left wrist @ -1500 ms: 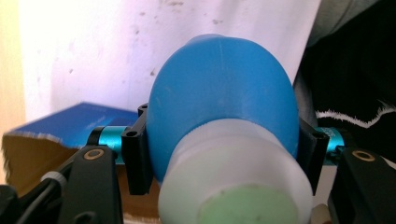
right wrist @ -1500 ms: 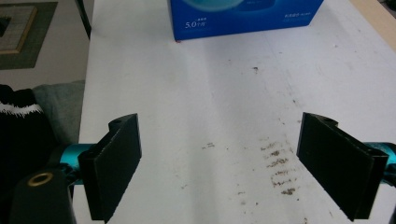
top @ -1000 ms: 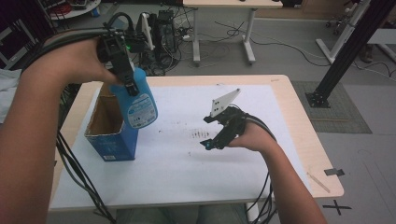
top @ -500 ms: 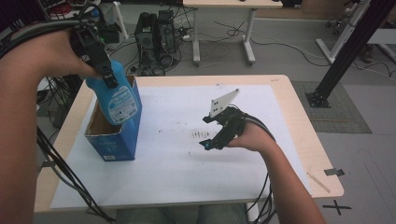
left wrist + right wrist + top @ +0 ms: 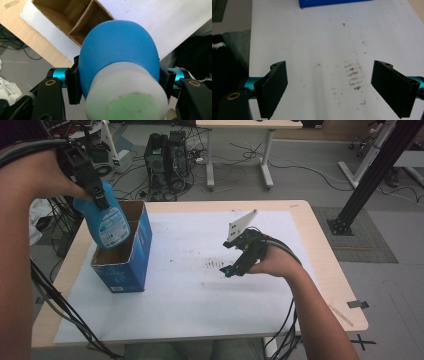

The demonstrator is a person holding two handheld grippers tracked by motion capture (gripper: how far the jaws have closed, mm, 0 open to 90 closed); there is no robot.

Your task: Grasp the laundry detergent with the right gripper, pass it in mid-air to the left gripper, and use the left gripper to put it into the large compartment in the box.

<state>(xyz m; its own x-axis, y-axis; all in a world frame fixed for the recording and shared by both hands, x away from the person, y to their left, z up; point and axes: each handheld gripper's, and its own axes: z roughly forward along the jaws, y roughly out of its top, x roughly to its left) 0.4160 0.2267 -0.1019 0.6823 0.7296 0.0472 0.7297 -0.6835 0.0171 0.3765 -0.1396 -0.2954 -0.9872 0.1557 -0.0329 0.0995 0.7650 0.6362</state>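
A blue bottle [image 5: 109,224] with a label hangs tilted over the left part of an open blue cardboard box [image 5: 127,270]. My left gripper [image 5: 92,187] is shut on it near its top. In the left gripper view both jaws press the blue bottle [image 5: 117,47] just below its white cap [image 5: 127,95], with the left gripper [image 5: 119,82] above the box [image 5: 50,10], whose brown inside shows below. My right gripper [image 5: 236,260] rests low over the white sheet [image 5: 190,295], jaws wide apart. The right gripper [image 5: 334,87] holds nothing.
Dark smudges [image 5: 215,264] mark the sheet beside the right gripper. The blue box edge [image 5: 332,3] lies far ahead of the right jaws. Cables [image 5: 55,305] hang off the table's left edge. Computer towers [image 5: 167,157] and another table's legs stand behind.
My left gripper has carried the blue bottle leftward, from above the box's right side to over its left part. The right hand has stayed put.
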